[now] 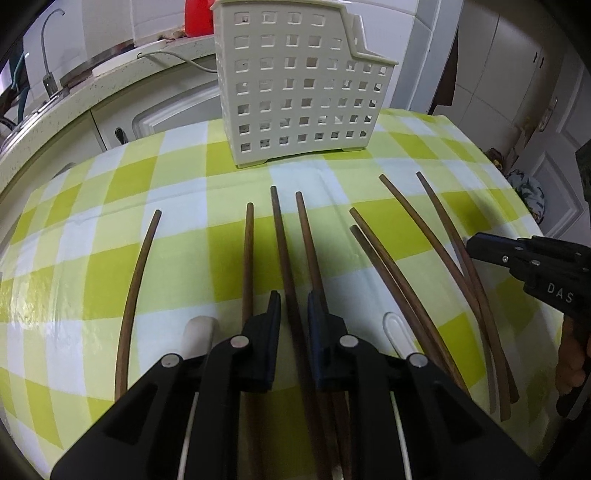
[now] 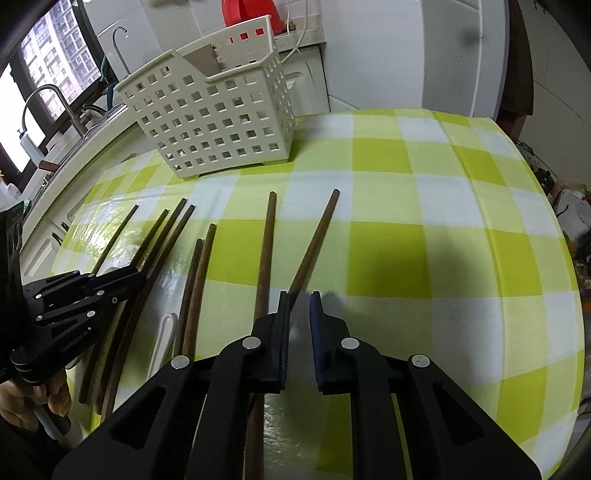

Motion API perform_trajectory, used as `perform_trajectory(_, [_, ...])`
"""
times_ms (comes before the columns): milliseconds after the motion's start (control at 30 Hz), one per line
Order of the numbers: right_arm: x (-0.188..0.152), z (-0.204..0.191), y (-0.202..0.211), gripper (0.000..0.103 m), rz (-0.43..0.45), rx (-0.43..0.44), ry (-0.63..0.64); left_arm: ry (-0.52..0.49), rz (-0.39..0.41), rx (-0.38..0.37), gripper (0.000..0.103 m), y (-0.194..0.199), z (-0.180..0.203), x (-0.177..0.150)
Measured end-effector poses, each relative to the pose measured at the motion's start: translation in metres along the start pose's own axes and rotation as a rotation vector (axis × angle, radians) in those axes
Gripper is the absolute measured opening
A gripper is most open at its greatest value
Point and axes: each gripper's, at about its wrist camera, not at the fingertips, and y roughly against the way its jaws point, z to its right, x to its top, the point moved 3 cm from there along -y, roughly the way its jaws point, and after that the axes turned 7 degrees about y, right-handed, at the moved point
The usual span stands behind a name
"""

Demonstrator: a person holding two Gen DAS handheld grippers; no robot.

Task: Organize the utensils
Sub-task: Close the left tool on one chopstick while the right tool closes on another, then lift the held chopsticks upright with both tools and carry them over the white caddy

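White letters "DAS" on black body of right gripper [image 1: 476, 245], seen from left wrist view; rest cut off. Faint white lettering, roughly "GenRobot AI", on black body of left gripper [image 2: 136, 275], seen from right wrist view. No other legible text.

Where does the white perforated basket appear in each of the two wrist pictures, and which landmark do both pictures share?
Left wrist view: the white basket stands at top centre, at the far edge of the checked tablecloth, beyond the chopstick tips.
Right wrist view: the white basket stands at upper left, seen from a corner, its open top visible.
Shared landmark: the red object behind the basket on the counter.
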Motion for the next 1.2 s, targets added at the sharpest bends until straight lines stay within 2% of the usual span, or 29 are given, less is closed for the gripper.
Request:
perform_trajectory(267, [0.004, 0.002, 0.001, 0.021, -0.006, -0.011, -0.016, -0.034, 0.000, 0.022, 0.015, -0.003, 0.004, 0.003])
perform_trajectory(300, [0.004, 0.002, 0.002, 0.025, -0.003, -0.012, -0.017, -0.038, 0.001, 0.024, 0.015, -0.003, 0.005, 0.003])
perform_trajectory(400, [0.004, 0.001, 0.003, 0.050, 0.003, -0.003, -0.028, -0.048, 0.005, 0.044, 0.008, -0.004, 0.006, 0.003])
perform_trajectory(567, [0.004, -0.002, -0.002, 0.050, -0.016, -0.035, -0.018, -0.034, 0.006, 0.023, 0.008, -0.003, 0.002, 0.004])
perform_trajectory(667, [0.004, -0.002, -0.006, 0.043, -0.031, -0.061, -0.013, -0.019, 0.003, -0.006, 0.007, -0.002, 0.000, 0.003])
perform_trajectory(733, [0.003, 0.000, -0.010, 0.034, -0.045, -0.073, -0.015, -0.018, 0.006, -0.014, 0.007, -0.001, 0.001, 0.003])
perform_trajectory(967, [0.008, -0.004, -0.015, 0.021, -0.061, -0.152, 0.032, -0.016, 0.024, -0.037, 0.007, 0.006, 0.001, 0.003])
perform_trajectory(1033, [0.007, -0.005, -0.016, 0.012, -0.057, -0.176, 0.041, -0.016, 0.030, -0.043, 0.007, 0.010, 0.002, 0.003])
perform_trajectory(1200, [0.004, -0.003, -0.012, 0.008, -0.048, -0.160, 0.028, -0.019, 0.047, -0.058, 0.007, 0.022, 0.002, 0.004])
